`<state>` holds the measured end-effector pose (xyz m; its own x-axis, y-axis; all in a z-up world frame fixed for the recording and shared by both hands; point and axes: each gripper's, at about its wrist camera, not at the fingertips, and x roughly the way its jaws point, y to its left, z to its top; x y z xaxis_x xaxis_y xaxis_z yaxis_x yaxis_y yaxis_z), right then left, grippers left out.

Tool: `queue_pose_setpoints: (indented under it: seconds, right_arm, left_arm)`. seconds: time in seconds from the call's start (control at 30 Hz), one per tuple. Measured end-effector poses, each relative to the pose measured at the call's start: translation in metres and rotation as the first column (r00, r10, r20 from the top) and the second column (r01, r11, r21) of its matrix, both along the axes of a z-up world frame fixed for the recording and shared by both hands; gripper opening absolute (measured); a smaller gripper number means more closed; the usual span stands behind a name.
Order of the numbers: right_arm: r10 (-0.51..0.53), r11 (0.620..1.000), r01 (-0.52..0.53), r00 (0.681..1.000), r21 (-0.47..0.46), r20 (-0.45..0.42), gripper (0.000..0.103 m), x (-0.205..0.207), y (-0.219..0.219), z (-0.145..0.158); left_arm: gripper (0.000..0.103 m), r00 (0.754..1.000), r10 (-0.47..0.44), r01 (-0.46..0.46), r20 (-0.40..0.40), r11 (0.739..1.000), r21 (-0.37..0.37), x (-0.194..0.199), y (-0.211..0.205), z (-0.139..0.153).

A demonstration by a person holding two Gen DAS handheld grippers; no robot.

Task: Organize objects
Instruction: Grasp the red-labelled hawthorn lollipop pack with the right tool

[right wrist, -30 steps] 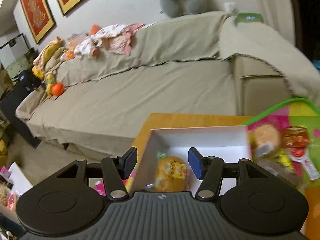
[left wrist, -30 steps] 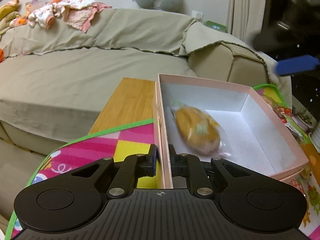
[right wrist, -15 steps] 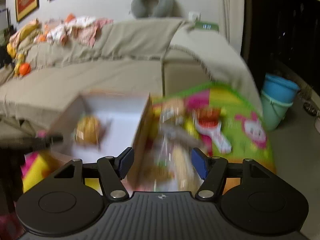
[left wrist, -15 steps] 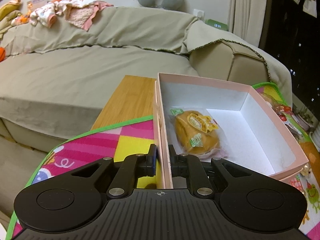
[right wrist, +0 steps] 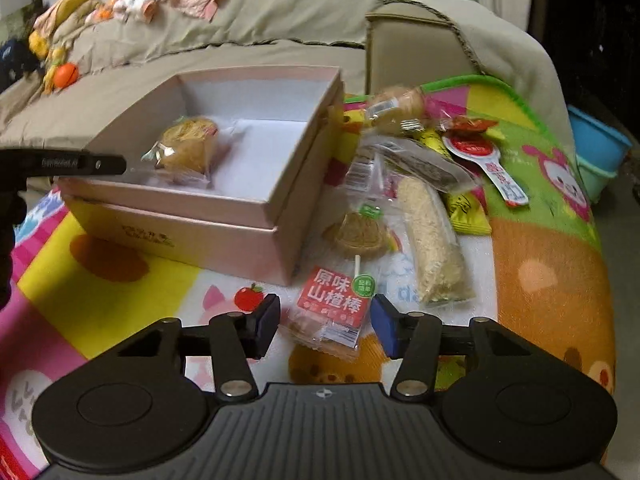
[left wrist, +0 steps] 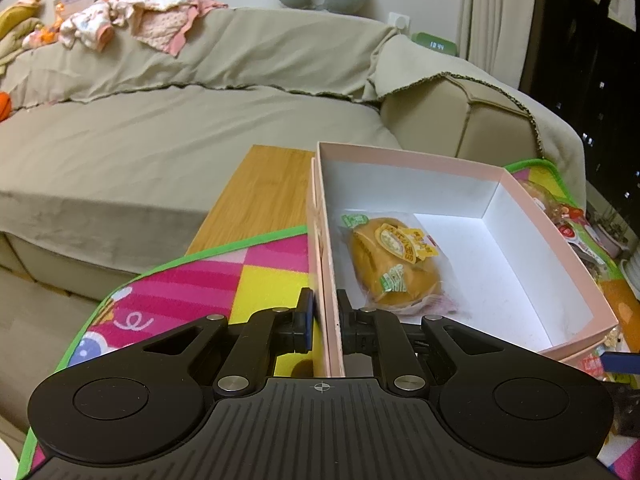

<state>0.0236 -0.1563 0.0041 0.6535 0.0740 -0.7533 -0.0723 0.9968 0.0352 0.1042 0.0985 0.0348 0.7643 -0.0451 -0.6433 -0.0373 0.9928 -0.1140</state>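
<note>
**Left gripper holds the box wall, right gripper stands over a red snack packet**

The left gripper [left wrist: 324, 320] is pinching the near left wall of the pink box [left wrist: 560, 236]. One finger is outside the wall and the other is inside, and both pads press on the thin cardboard. The box is open and stands on a colourful play mat [left wrist: 224, 280], which covers part of a wooden table [left wrist: 260, 192]. Inside the box, close to its near left corner, lies one wrapped bun [left wrist: 394, 266] in a clear bag with yellow and green stickers. The other part of the white floor of the box is bare.

The right gripper [right wrist: 325, 324] is to the right of the box, low over the mat. Its jaws have just been closing, but they are not pressed together: the blue pads are apart, and the red snack packet [right wrist: 334, 298] lies between them. In this view the pads do not seem to touch the packet. Just behind the packet there is a pile of other snacks: a long crumbly bar [right wrist: 434, 248] in clear wrap, a small round cake [right wrist: 360, 234], a second bun [right wrist: 396, 106] at the far side near the box corner, and a red and white sachet [right wrist: 486, 156] on the right.

Behind the table stands a sofa [left wrist: 160, 128] with a beige cover.
</note>
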Motion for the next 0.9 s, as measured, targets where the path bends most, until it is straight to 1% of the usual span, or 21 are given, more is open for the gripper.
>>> queue_pose_setpoints:
  seconds: [0.03, 0.1, 0.2, 0.23, 0.3, 0.43, 0.5, 0.6, 0.73, 0.8, 0.9]
  right_arm:
    - [-0.013, 1.000, 0.013, 1.000, -0.004, -0.001, 0.046, -0.001, -0.003, 0.001]
    - [-0.049, 0.998, 0.049, 0.999, -0.026, 0.003, 0.044, -0.005, -0.009, 0.002]
    - [-0.101, 0.995, 0.100, 0.995, -0.026, -0.017, 0.044, -0.008, -0.019, 0.002]
    - [-0.101, 0.995, 0.101, 0.995, -0.022, -0.020, 0.045, -0.009, -0.021, 0.003]
    - [-0.080, 0.997, 0.080, 0.997, -0.014, -0.009, 0.045, -0.011, -0.022, 0.004]
    - [-0.046, 0.998, 0.048, 0.998, -0.046, 0.033, 0.045, -0.002, -0.017, 0.009]
    - [-0.016, 0.996, 0.021, 0.998, -0.085, 0.059, 0.046, 0.007, -0.013, 0.008]
    - [0.045, 0.985, -0.030, 0.995, -0.171, 0.085, 0.047, 0.020, -0.006, 0.002]
    - [0.102, 0.975, -0.084, 0.992, -0.203, 0.079, 0.051, 0.029, -0.003, -0.002]
    - [0.084, 0.977, -0.068, 0.994, -0.204, 0.069, 0.051, 0.029, -0.007, 0.000]
    - [-0.007, 0.982, 0.021, 0.997, -0.185, 0.075, 0.051, 0.022, -0.020, 0.000]
  left_arm:
    - [0.013, 1.000, 0.001, -0.001, 0.000, 1.000, -0.001, 0.000, 0.000, 0.000]
    - [0.012, 1.000, 0.000, 0.000, 0.001, 1.000, 0.001, 0.000, 0.000, 0.000]
    - [0.012, 1.000, -0.001, 0.001, 0.001, 1.000, -0.001, -0.001, 0.000, 0.000]
    - [0.012, 1.000, -0.002, 0.002, 0.001, 1.000, 0.001, -0.001, 0.000, 0.000]
    - [0.012, 1.000, -0.003, 0.003, 0.001, 1.000, 0.002, -0.001, 0.000, 0.000]
    - [0.012, 1.000, -0.004, 0.004, 0.001, 1.000, 0.003, -0.001, 0.000, 0.000]
    - [0.012, 1.000, -0.004, 0.004, 0.001, 1.000, 0.005, -0.001, 0.000, 0.000]
    - [0.012, 1.000, -0.005, 0.005, 0.000, 1.000, 0.007, -0.001, 0.000, 0.000]
    - [0.012, 1.000, -0.006, 0.006, 0.000, 1.000, 0.009, -0.002, -0.001, 0.001]
    - [0.012, 1.000, -0.006, 0.006, 0.000, 1.000, 0.009, -0.002, -0.001, 0.001]
    - [0.012, 1.000, -0.008, 0.008, 0.001, 1.000, 0.010, -0.002, -0.001, 0.000]
